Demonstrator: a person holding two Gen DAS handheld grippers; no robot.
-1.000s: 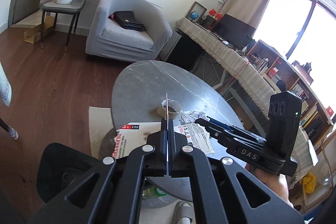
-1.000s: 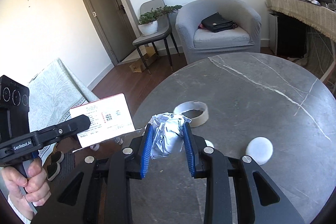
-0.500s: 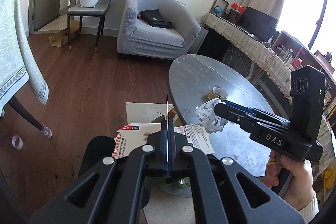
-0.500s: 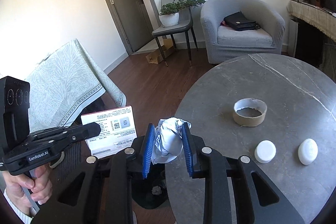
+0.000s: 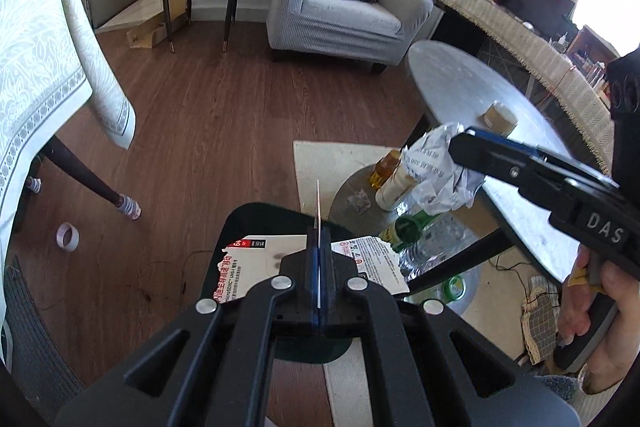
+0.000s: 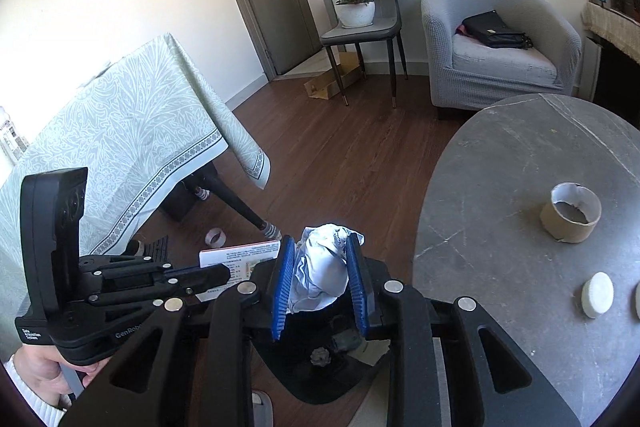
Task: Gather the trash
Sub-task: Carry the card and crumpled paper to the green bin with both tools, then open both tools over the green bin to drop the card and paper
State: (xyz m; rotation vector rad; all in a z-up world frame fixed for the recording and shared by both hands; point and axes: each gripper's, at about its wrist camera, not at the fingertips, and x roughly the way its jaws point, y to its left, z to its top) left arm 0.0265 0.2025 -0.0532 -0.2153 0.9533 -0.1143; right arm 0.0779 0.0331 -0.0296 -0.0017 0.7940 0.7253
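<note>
Left wrist view looks down past the left tongs (image 5: pixel 319 259), which are pinched flat on a thin printed card (image 5: pixel 318 203) seen edge-on, directly above a dark bin (image 5: pixel 256 223) on the wood floor. Torn packaging (image 5: pixel 236 269) already lies inside that bin. To the right of the bin, the right tongs (image 5: pixel 460 143) hold a crumpled ball of paper (image 5: pixel 436 175) in the air, above some bottles (image 5: pixel 394 183) that stand on the lower shelf beside the bin.

Right wrist view shows the same ball of paper (image 6: pixel 320 267) squeezed between the blue pads (image 6: pixel 285 279) of the right tongs (image 6: pixel 322 281), with the bin (image 6: pixel 320 375) straight below and a small scrap (image 6: pixel 320 355) on its bottom. Just left of the bin hover the left tongs (image 6: pixel 222 273) with the card (image 6: pixel 240 255). On the bench (image 6: pixel 512 155), right of the bin, sit a tape roll core (image 6: pixel 570 213) and a white cap (image 6: pixel 597 294).

Both pieces of trash look carried to the drop point, so the step in hand is the release. Next, I judge, each pair of tongs should open while centred over the bin. The light card may flutter sideways, so lowering it closer to the rim first would help.
</note>
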